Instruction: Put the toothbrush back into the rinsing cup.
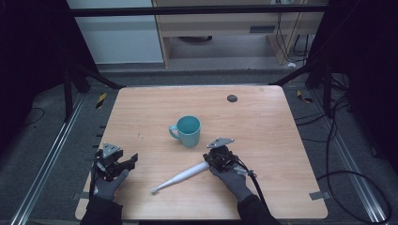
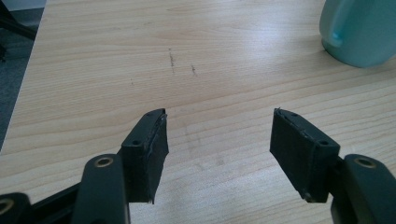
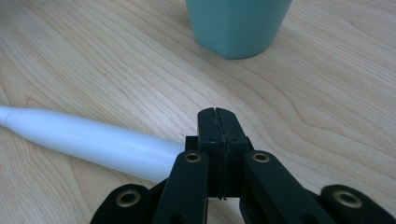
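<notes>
A teal mug (image 1: 187,130) stands upright near the middle of the wooden table (image 1: 267,126), handle to its left. In front of it lies a white toothbrush-like wand (image 1: 180,177), thick end to the right. My right gripper (image 1: 210,158) rests at that thick end, jaws shut on each other with nothing between them. In the right gripper view the wand (image 3: 88,140) lies beside and under the left jaw of the gripper (image 3: 217,114), with the mug (image 3: 236,25) ahead. My left gripper (image 1: 130,164) sits near the table's left edge, open and empty (image 2: 217,140), the mug (image 2: 362,30) far off to its right.
A small dark round spot (image 1: 232,98) marks the table's far side. Beyond the table's edges lie grey floor, metal rails and loose cables (image 1: 356,178). Bare wood (image 2: 187,60) stretches ahead of the left gripper.
</notes>
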`<act>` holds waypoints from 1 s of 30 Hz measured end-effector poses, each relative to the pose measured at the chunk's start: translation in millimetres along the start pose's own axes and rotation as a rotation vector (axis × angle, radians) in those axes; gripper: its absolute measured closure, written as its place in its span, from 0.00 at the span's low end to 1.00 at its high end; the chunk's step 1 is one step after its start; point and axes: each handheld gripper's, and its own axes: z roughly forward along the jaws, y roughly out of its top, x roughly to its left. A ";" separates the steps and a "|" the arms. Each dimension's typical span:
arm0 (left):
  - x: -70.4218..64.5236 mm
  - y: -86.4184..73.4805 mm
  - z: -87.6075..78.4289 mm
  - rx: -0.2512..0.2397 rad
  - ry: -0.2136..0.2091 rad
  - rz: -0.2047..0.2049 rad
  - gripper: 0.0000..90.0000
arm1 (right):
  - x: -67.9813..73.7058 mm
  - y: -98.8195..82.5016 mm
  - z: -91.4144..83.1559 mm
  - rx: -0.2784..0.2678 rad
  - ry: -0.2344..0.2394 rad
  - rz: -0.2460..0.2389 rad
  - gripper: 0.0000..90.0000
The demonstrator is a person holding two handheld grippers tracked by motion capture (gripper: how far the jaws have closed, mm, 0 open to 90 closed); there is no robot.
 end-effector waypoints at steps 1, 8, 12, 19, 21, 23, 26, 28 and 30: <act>0.1 0.1 -0.3 0.000 0.000 -0.001 0.40 | -0.3 -0.6 -0.5 0.000 0.002 -0.001 1.00; 0.6 -0.1 -0.9 -0.005 0.004 -0.006 0.39 | -1.3 -7.1 -5.7 0.009 0.000 0.008 1.00; 1.2 0.2 -2.2 -0.012 0.008 -0.015 0.40 | -0.5 -9.5 -7.7 0.013 0.003 0.000 1.00; 2.5 0.2 -3.6 -0.021 0.015 -0.028 0.40 | 3.5 -14.0 -13.3 0.022 0.014 -0.012 1.00; 2.6 0.0 -3.4 -0.020 0.015 -0.029 0.40 | 4.8 -15.2 -14.0 0.026 0.016 -0.015 1.00; 2.6 -0.3 -3.1 -0.019 0.012 -0.030 0.40 | 5.7 -16.7 -14.7 0.031 0.019 -0.018 1.00; 2.5 -0.7 -2.7 -0.020 0.011 -0.033 0.39 | 8.1 -19.6 -15.8 0.034 0.024 -0.016 1.00; 2.6 -0.8 -2.9 -0.022 0.011 -0.035 0.39 | 9.5 -21.4 -17.1 0.036 0.024 -0.017 1.00; 2.5 -0.8 -3.2 -0.023 0.011 -0.037 0.39 | 10.2 -22.9 -18.4 0.035 0.031 -0.018 1.00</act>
